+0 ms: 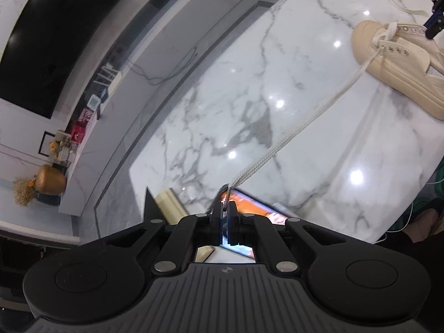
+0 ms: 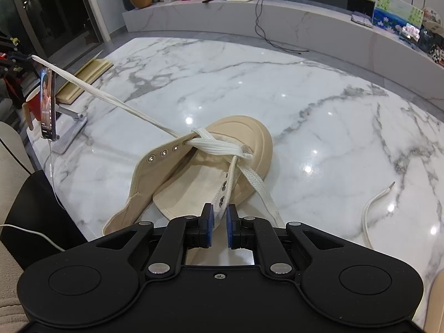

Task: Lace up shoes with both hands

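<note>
Left wrist view: left gripper (image 1: 225,208) clenched on the tip of a taut white lace (image 1: 299,130) running to the beige shoe (image 1: 399,63) on the marble worktop (image 1: 222,111), right wrist view: right gripper (image 2: 220,216) pinching the shoe's (image 2: 238,127) eyelet flap, lace (image 2: 111,100) stretched away left.

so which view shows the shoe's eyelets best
The right wrist view: the shoe lies open in mid-frame, with both rows of eyelets clear. The left wrist view shows the shoe only small at the right edge, its eyelets tiny.

Beige canvas shoe (image 2: 222,149) lying on its sole, partly laced; white lace (image 2: 111,101) stretched taut leftward.
</note>
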